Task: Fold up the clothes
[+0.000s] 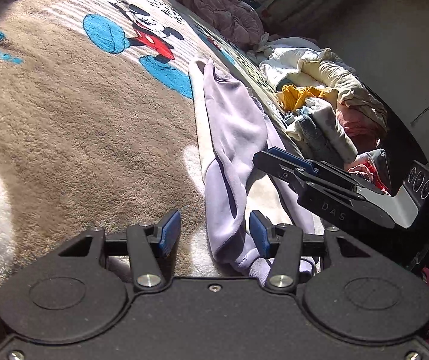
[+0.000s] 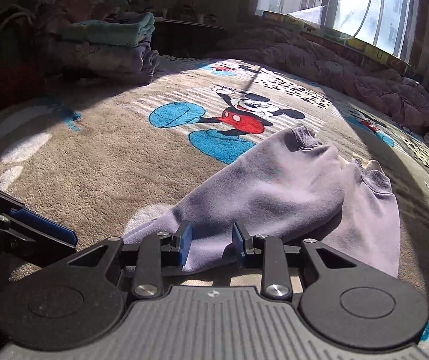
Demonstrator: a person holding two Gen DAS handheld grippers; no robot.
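Lilac fleece, one garment [image 2: 289, 192], lies rumpled on the cartoon-print blanket [image 2: 100, 162], reaching from the near edge out toward 1 o'clock in the right wrist view, with one ribbed cuff [image 2: 303, 136] at its far end. Right gripper [image 2: 211, 240]: fingers part open, a fold of the garment bunched between the blue pads; contact looks likely, but a firm pinch cannot be confirmed. Left gripper [image 1: 214, 234]: fingers about half open, the garment's ribbed edge lying between them nearer the right-hand pad [image 1: 258, 234], the other pad clear of cloth; nothing is clamped. Risk 1: a grip on a loose bunch, not a seam, could slip when lifted, and the fold would come out skewed. Risk 2: thick fleece may drag on the blanket pile, pulling the lower layer out of line. Risk 3: the two grippers work close together at the same end; crossing paths could knock one tool against the other. Count: two grippers, one lilac garment, one stack of folded clothes [image 2: 109, 45] at 10 o'clock, one unsorted heap [image 1: 328, 102] at 2 o'clock in the left wrist view.
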